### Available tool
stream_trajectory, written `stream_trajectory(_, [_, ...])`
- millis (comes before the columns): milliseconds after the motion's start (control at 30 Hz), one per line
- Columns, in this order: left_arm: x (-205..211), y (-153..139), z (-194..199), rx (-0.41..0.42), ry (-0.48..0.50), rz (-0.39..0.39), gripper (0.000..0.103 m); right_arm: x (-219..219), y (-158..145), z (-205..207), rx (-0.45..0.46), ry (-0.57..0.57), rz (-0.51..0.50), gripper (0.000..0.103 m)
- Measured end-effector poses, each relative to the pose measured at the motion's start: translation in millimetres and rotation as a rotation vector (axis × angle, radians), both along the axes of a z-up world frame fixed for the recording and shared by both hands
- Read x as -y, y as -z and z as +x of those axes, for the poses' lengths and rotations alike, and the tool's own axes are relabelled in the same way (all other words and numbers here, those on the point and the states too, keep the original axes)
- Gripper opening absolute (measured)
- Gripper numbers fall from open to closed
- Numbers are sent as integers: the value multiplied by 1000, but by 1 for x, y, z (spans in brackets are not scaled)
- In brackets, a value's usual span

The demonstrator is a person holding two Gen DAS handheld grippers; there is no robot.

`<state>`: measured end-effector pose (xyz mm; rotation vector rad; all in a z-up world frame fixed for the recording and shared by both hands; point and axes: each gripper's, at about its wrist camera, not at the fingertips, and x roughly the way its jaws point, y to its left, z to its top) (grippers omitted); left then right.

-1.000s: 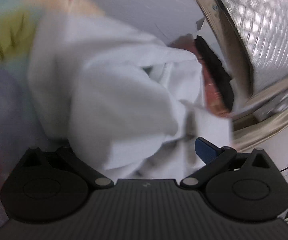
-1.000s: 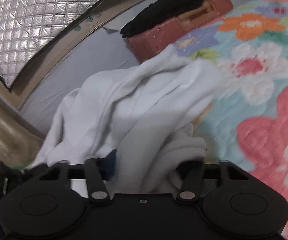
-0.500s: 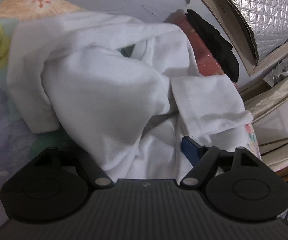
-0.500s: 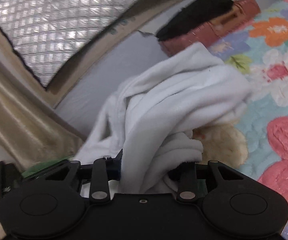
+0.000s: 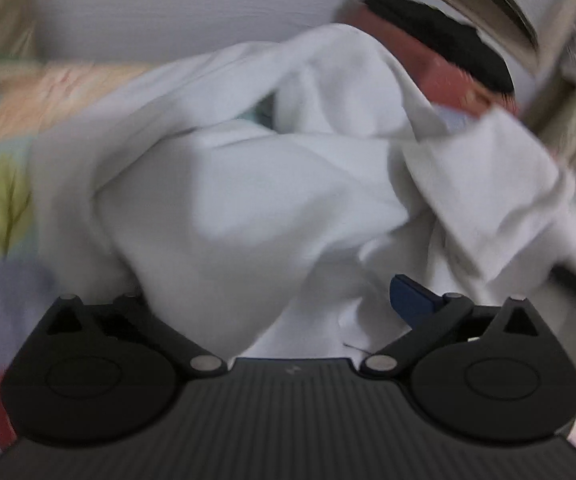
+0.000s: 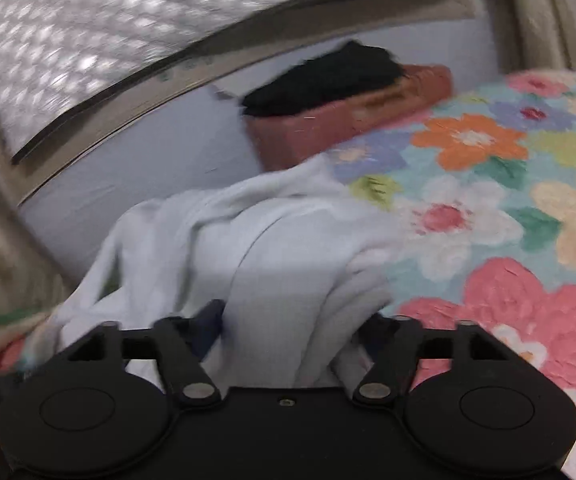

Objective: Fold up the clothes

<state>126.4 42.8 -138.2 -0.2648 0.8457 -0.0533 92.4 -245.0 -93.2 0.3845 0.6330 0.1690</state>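
The left tongs [image 5: 284, 300] have their jaws opening, spread wide, with a thick fold of the white garment [image 5: 248, 208] bunched between them; only the blue pad [image 5: 412, 300] on one side shows, and it stands clear of the cloth, so nothing looks pinched. The right tongs [image 6: 292, 332] are opening as well, a heavy gathered fold of the same garment [image 6: 288, 264] running down between the jaws, and the pads are mostly hidden behind it (both views are smeared with motion blur).

The garment lies crumpled in a heap on the bed, on the flowered quilt [image 6: 508, 208], close to the wall. Behind it sits a reddish box [image 6: 348, 120] with a black cloth [image 6: 324, 76] draped on top.

Judging from this, the step in hand is letting go of a bunched hold, with the folding proper barely begun. The next move likely calls for finding two clean edges or corners, one per tong, and spreading the cloth flat on the quilt, clear of the box, before any crease is made.
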Motion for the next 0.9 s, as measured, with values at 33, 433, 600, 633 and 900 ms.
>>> stream_trajectory(33, [4,3,2,3,1,39,103,6,5,5,-28,7,32,86])
stream_trajectory(433, [-9,0,-2,23,-63,-251,69,-3,51,38,-152,-27,302,38])
stream_trajectory(600, [-12,13,2,-24,-40,-488,62,-16,44,26,-119,-47,303,35])
stream_trajectory(633, [-7,14,5,-25,-34,-500,61,-16,41,24,-122,-62,311,35])
stream_trajectory(900, [13,28,13,-163,119,-833,49,-7,-6,-8,-143,-111,153,34])
